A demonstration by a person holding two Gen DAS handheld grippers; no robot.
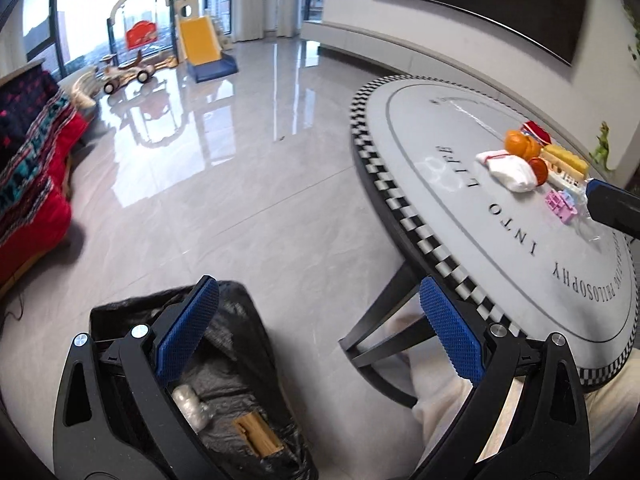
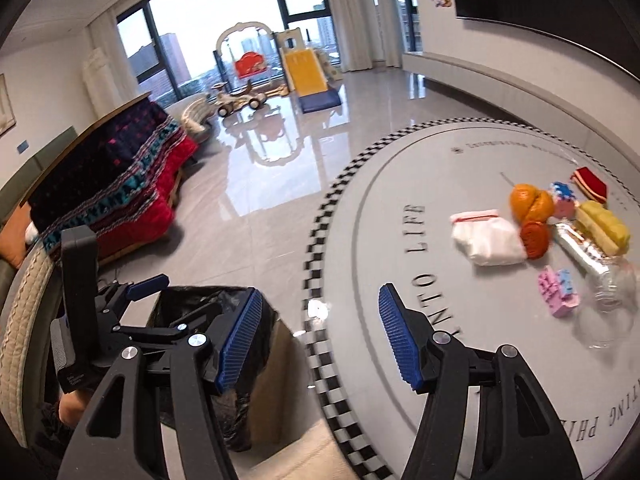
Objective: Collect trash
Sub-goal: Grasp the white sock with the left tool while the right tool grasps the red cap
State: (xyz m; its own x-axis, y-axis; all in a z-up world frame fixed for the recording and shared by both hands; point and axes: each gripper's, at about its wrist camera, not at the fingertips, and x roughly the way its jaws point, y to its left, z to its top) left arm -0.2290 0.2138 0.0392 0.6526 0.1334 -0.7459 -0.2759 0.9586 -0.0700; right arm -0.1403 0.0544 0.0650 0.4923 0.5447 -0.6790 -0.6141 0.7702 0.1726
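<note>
A bin lined with a black bag (image 1: 240,384) stands on the floor left of the round grey table (image 1: 500,240); it holds a white wad (image 1: 188,402) and a brown piece (image 1: 260,434). My left gripper (image 1: 316,332) is open and empty above the bin. My right gripper (image 2: 316,332) is open and empty over the table's edge (image 2: 320,280), beside the bin (image 2: 240,360). On the table lie a white bag (image 2: 488,240), orange peels (image 2: 532,208), a foil wrapper (image 2: 580,246), a clear plastic bottle (image 2: 612,300) and toy bricks (image 2: 558,292).
A yellow sponge-like block (image 2: 604,226) and a red item (image 2: 592,184) lie at the table's far side. A sofa with a red blanket (image 2: 120,184) stands left. A toy slide (image 2: 308,72) and ride-on car (image 2: 240,104) stand by the windows.
</note>
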